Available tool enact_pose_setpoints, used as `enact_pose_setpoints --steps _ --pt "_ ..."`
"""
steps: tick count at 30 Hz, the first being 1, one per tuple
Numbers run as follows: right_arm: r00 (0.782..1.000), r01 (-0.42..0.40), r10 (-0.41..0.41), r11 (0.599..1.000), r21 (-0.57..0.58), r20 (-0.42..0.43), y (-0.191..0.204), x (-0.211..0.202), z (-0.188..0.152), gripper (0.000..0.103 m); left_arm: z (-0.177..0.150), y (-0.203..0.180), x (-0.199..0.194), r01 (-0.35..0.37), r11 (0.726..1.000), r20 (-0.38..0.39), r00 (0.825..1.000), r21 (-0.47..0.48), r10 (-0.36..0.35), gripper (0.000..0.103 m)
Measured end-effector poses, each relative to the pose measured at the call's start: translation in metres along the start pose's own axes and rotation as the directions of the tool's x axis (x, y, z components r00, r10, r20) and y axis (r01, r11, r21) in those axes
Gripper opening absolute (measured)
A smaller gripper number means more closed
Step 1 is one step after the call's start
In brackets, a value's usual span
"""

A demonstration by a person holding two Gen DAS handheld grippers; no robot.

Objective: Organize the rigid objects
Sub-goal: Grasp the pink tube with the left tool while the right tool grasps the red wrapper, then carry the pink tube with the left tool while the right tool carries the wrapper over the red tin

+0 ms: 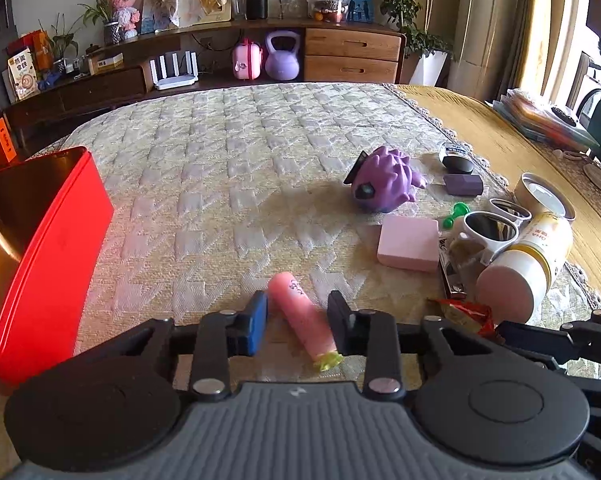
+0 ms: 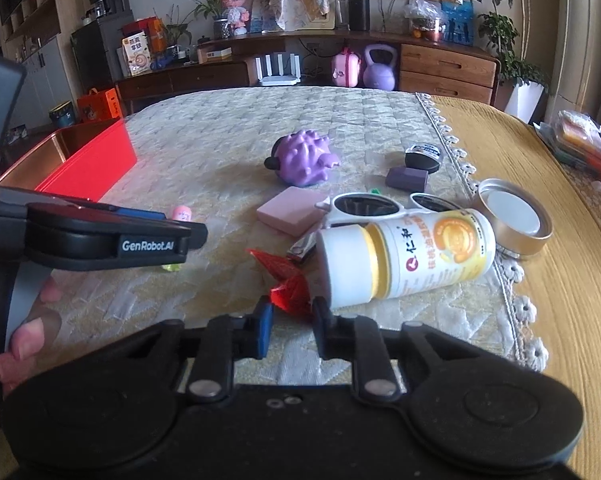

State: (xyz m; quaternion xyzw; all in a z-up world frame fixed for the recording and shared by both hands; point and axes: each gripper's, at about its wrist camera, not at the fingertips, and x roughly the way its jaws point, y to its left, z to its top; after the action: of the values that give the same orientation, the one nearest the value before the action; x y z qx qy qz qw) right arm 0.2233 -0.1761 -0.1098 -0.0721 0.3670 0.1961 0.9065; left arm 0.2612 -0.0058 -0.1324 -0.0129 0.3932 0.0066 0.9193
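Observation:
A pink tube (image 1: 300, 312) with a yellow-green end lies slanted on the quilted cover. My left gripper (image 1: 298, 316) is shut on it, its blue pad (image 1: 260, 320) against the upper part and the black one against the lower part. A crumpled red wrapper (image 2: 290, 284) lies beside a tipped white-and-yellow bottle (image 2: 404, 256). My right gripper (image 2: 293, 316) is shut on the wrapper's near end. An open red box (image 1: 60, 240) stands at the left. From the right wrist view, the left gripper (image 2: 196, 236) comes in from the left, held by a person's hand (image 2: 20, 340).
A purple spiky toy (image 1: 380, 184), a pink square case (image 1: 408, 242), white sunglasses (image 1: 488, 228), a gold lid (image 1: 544, 196), a dark purple block (image 1: 462, 184) and nail clippers (image 1: 452, 276) crowd the right side. A shelf unit (image 1: 340, 52) stands beyond the bed.

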Motion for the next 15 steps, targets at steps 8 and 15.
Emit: enact_pose_setpoints --steps 8,15 --pt "1.0 0.012 -0.012 1.0 0.028 0.007 0.004 0.0 0.0 0.0 -0.003 0.012 -0.003 0.024 1.0 0.004 1.0 -0.012 -0.024 0.016" --pt "0.999 0.012 -0.011 1.0 -0.009 0.04 0.02 -0.014 0.002 0.0 -0.005 0.021 -0.015 0.063 0.997 -0.017 0.998 -0.038 -0.063 0.016"
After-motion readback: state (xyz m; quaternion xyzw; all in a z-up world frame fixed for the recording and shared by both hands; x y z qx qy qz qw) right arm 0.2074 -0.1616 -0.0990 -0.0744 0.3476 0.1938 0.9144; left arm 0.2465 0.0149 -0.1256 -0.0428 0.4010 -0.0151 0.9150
